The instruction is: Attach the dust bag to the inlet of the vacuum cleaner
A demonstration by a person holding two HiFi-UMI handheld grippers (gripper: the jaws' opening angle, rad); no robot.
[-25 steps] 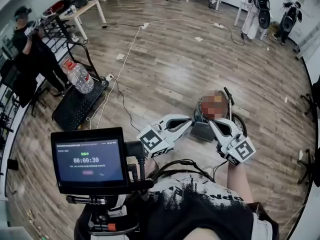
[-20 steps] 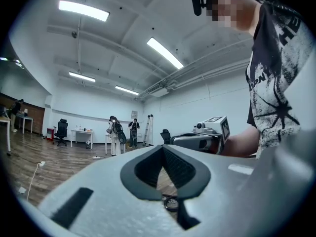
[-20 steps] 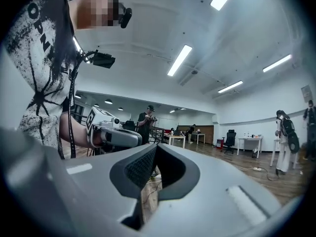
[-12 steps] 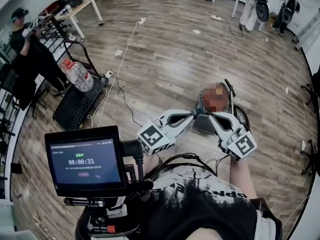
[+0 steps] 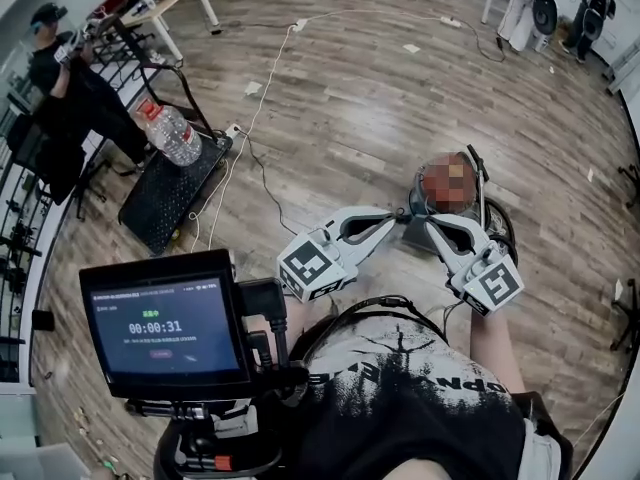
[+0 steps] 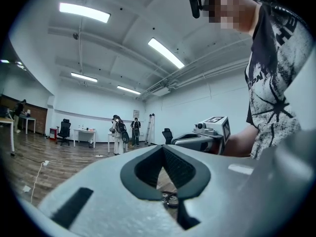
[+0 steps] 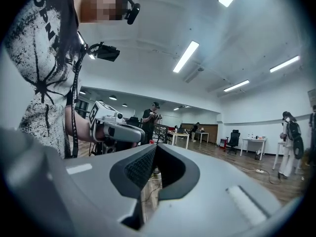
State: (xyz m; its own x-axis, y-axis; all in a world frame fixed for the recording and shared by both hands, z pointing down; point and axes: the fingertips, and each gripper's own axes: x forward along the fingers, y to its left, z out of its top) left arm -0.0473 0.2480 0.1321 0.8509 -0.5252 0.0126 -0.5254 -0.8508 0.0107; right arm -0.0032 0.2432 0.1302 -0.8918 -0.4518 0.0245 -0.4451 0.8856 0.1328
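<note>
Left gripper (image 5: 400, 219): held level in front of the person's chest, angled inward, tip at the near side of the vacuum cleaner (image 5: 497, 230); jaws closed, nothing between them.
Right gripper (image 5: 432, 224): level, angled in from the other side, tip just beside the left one, forming a V; jaws closed, empty.
Surroundings: water bottle (image 5: 176, 134) on a black mat (image 5: 165, 203), well left of the vacuum cleaner; white cable (image 5: 262, 88) runs across the floor between them.
Vacuum cleaner: on the floor, largely hidden behind the gripper tips; only a dark round part shows, long axis unreadable.
Dust bag: cannot be made out.
</note>
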